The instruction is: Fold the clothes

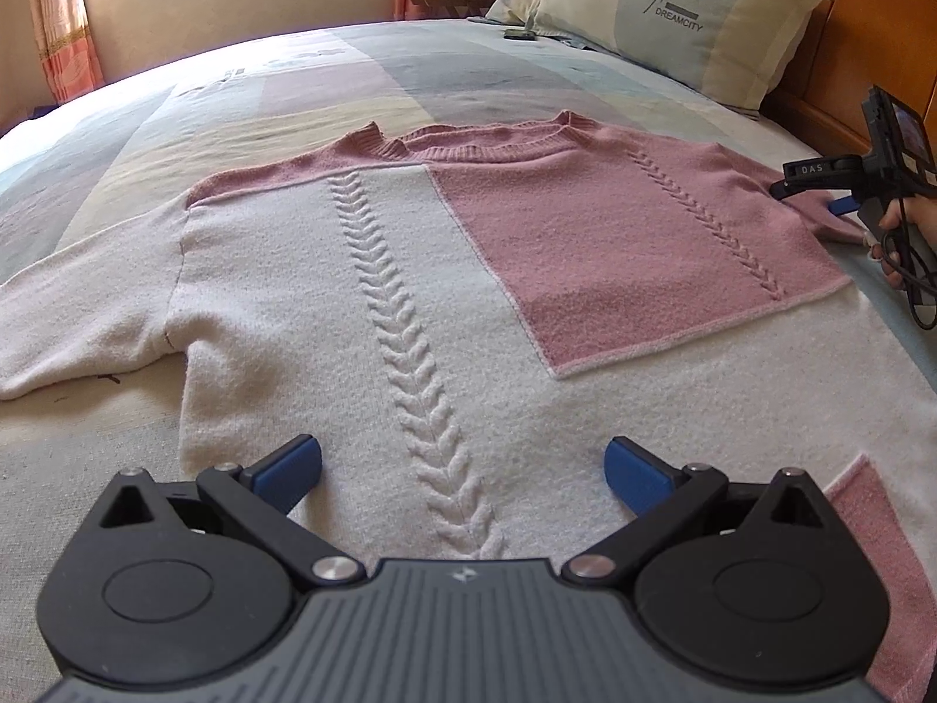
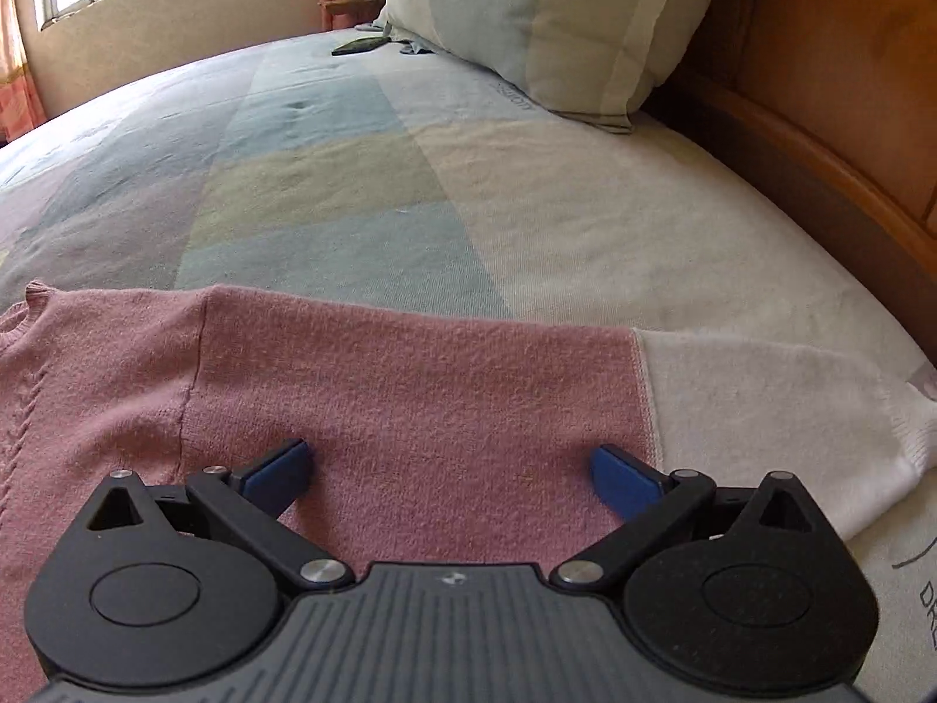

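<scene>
One fuzzy knit sweater (image 1: 363,269), white and pink blocks with raised cable braids, lies flat mid-frame on the bed (image 1: 246,94), ribbed collar toward the top. Left gripper (image 1: 462,471) spread wide, empty, over the white hem. Right gripper (image 2: 451,468) also wide, empty, over the pink sleeve. Printed pillow (image 1: 691,17) upper right against a wooden headboard (image 2: 831,70).

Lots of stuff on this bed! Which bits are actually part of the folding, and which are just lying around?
Part of the job:
- pink and white sweater, spread flat on the bed
- left gripper, open over the hem
- right gripper, open over the pink sleeve

Just lying about:
- pillow at the headboard
- small dark object near the pillow
- patterned bedspread
</scene>
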The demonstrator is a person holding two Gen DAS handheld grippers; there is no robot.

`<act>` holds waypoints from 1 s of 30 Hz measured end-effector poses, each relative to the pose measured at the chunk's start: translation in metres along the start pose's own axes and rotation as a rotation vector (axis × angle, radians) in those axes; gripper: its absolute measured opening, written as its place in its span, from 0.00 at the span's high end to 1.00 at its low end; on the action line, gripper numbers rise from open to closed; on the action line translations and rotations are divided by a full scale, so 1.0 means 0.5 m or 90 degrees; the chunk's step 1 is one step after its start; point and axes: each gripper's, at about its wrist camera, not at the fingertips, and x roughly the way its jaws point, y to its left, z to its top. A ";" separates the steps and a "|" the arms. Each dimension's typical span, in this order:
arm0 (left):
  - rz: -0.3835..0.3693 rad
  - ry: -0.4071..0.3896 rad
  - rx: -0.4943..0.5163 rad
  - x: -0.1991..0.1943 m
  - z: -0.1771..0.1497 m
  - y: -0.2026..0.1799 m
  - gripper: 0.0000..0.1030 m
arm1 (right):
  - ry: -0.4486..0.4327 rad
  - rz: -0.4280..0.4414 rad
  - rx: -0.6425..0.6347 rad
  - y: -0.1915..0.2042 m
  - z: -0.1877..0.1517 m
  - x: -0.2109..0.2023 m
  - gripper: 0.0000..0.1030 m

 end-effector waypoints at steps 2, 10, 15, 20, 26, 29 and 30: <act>0.001 -0.001 0.001 0.001 0.000 0.000 0.01 | 0.000 -0.009 0.016 -0.002 0.022 0.016 0.00; -0.002 0.000 -0.002 -0.004 0.000 0.001 0.01 | 0.045 0.069 0.017 0.086 0.053 -0.032 0.00; -0.002 0.001 -0.003 -0.002 0.002 0.003 0.01 | 0.063 0.016 -0.008 0.140 0.050 0.009 0.00; 0.001 0.001 0.004 0.000 0.001 0.002 0.01 | 0.041 0.002 0.031 0.135 0.081 0.064 0.00; 0.001 0.000 0.003 -0.002 -0.001 0.001 0.01 | 0.059 0.009 0.035 0.136 0.105 0.070 0.00; 0.000 0.001 0.000 -0.002 0.001 0.001 0.01 | 0.061 0.033 0.060 0.130 0.095 0.040 0.00; 0.000 0.001 -0.001 -0.003 0.001 0.002 0.01 | 0.056 0.053 0.065 0.130 0.085 0.021 0.00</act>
